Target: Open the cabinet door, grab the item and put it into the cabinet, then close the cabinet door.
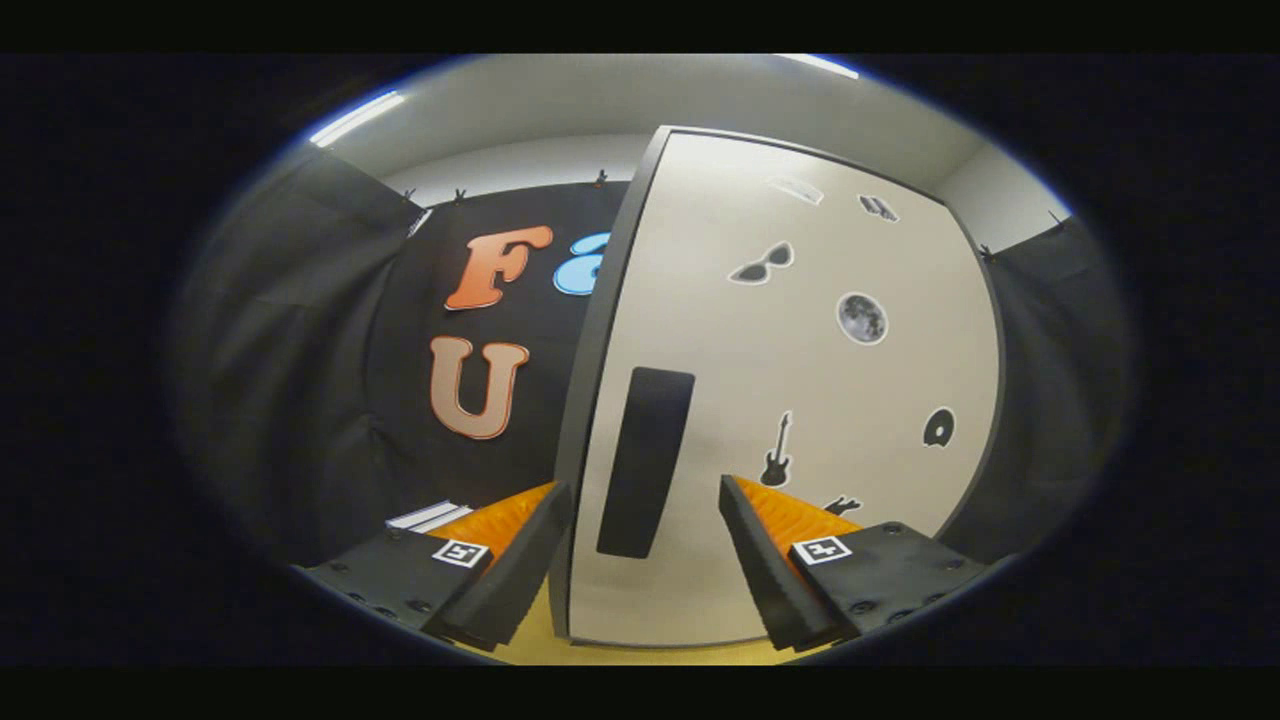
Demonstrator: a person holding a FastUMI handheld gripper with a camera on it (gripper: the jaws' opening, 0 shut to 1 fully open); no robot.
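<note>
A pale cabinet door [800,380] with a dark frame stands close ahead, shut as far as I can see, dotted with small black stickers. Its long black handle [645,462] runs upright near the door's left edge. My gripper [645,490] is open, and the handle lies between and just beyond the two fingers. The left finger [520,560] sits past the door's left edge, and the right finger [765,560] is in front of the door panel. Neither finger touches the handle. The item for the cabinet is hidden from me.
Black cloth walls hang to the left and right of the cabinet. A yellowish table top [545,630] shows under the door between the fingers. A small white object [430,516] lies low on the left beyond the left finger.
</note>
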